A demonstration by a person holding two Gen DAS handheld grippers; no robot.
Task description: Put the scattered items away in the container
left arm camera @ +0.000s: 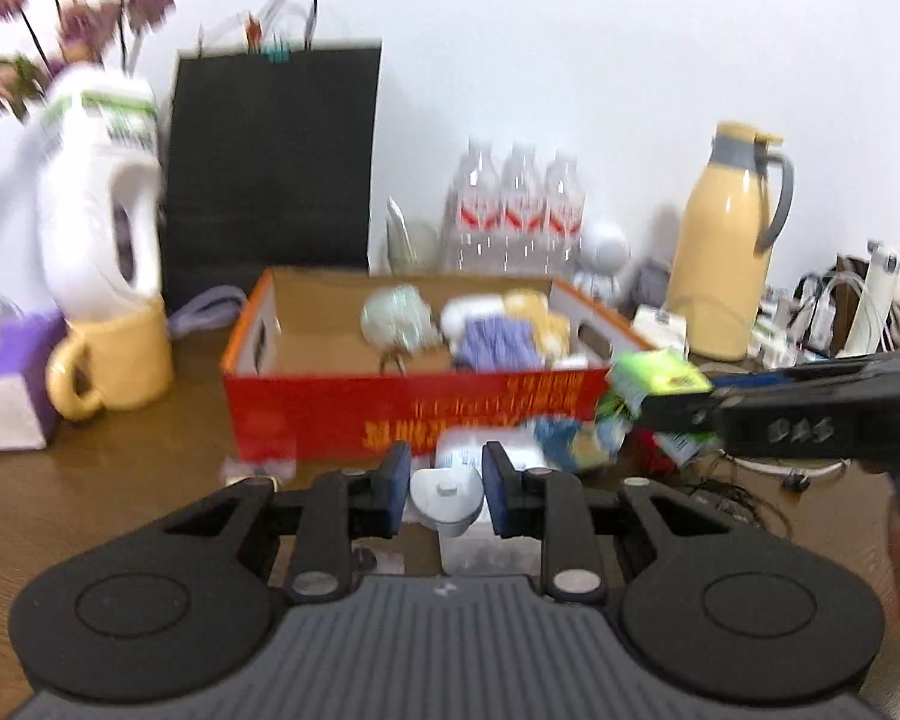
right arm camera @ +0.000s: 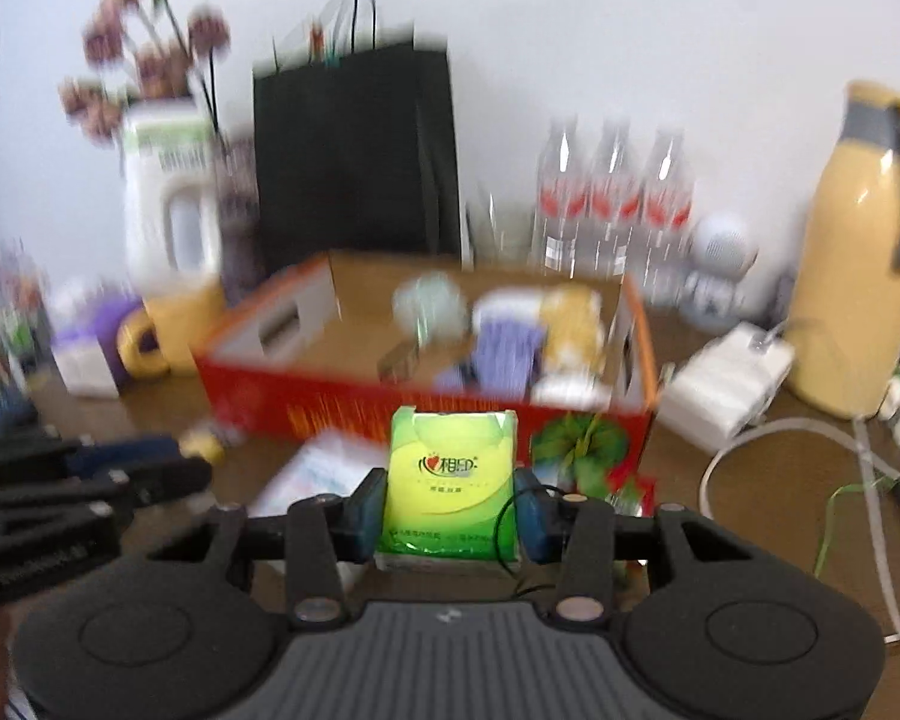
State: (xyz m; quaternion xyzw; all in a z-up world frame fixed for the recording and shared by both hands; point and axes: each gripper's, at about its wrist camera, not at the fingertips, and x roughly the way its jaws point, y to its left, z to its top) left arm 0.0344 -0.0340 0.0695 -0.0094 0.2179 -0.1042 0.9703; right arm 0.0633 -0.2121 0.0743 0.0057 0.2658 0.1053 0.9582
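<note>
A: Stock check, landmark the red box. Item 1?

B: Green tissue pack, pinched between the 2 pads of the right gripper, upright, long axis pointing up and away from the fingers toward the red box. It sits just in front of the box's near wall, apparently lifted clear of the table, though blur leaves that uncertain.

A: Item 2?

B: White cap-shaped piece, plastic by the look of it, held between the pads of the left gripper, jaws narrowed onto it. Also in front of the near wall, left of the tissue pack. Exact kind of thing: cannot tell, too blurred.

A: Which hand is nearer the box?

B: Right one, as judged from the left wrist view: the tissue pack already overlaps the box's front right corner. Both loads lie short of the opening, so each must go forward and over the near wall before release.

A: Already inside the box?

B: Pale round thing, purple cloth, yellow and white soft pieces, all toward the right half. Left half looks free.

A: Differences between views?

B: Left wrist view alone shows loose packets on the table against the box front. Right wrist view alone shows the tissue pack's printed face and a flat white packet left of it. Behind the box: black bag, 3 water bottles, yellow jug.
</note>
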